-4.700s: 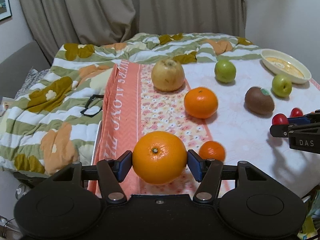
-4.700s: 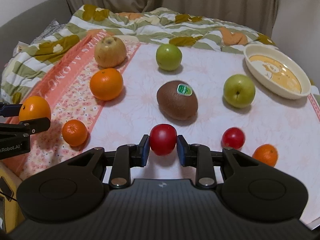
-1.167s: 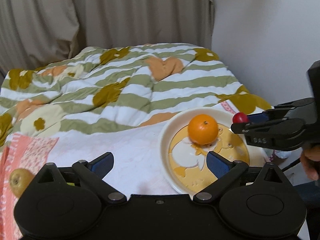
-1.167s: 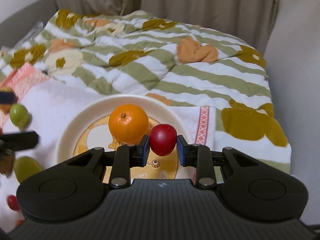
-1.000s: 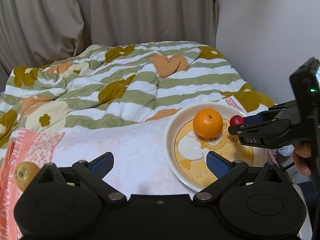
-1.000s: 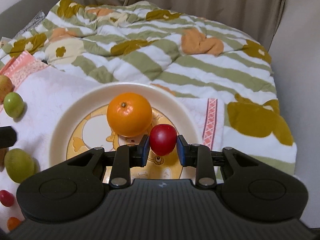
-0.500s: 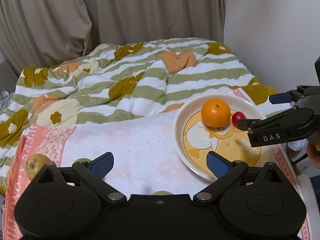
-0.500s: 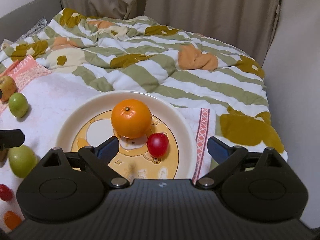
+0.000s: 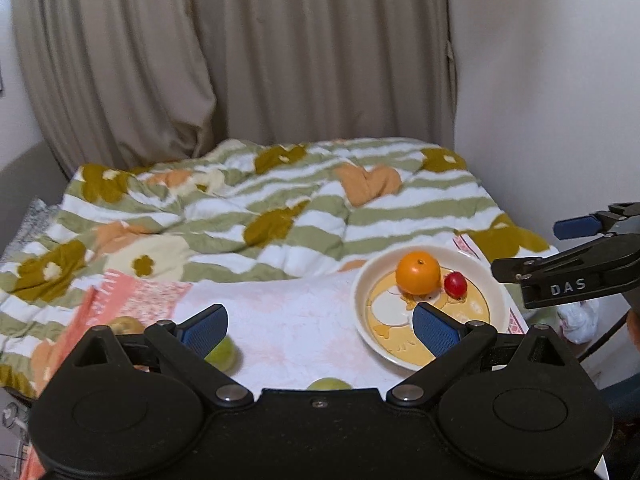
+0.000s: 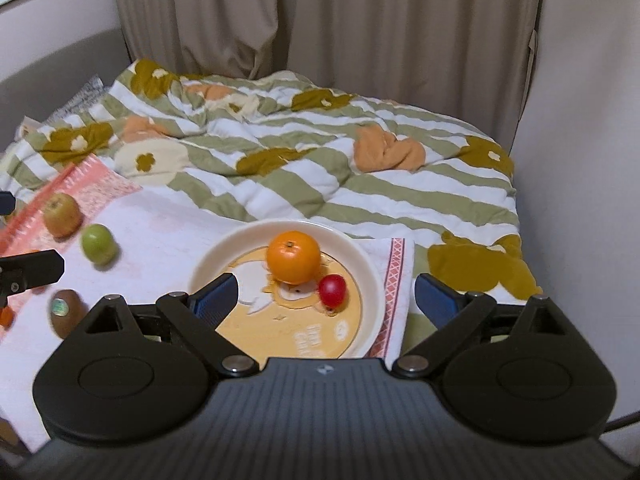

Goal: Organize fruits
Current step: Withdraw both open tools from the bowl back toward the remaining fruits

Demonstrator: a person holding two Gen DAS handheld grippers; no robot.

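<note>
- Right wrist view: your right gripper [image 10: 326,294] is spread wide, holding nothing, with the plate [image 10: 372,276] just ahead between its fingers.
- On that plate sits the orange [image 10: 294,257], and the small red fruit [image 10: 332,290] touches it on the right side.
- Off to your left, beyond the left finger: a green fruit [image 10: 98,244], a yellowish apple [image 10: 62,215] and a kiwi [image 10: 66,312] on the white cloth [image 10: 160,224].
- Left wrist view: your left gripper [image 9: 320,326] is spread too, empty; the plate [image 9: 360,300] lies ahead near its right finger.
</note>
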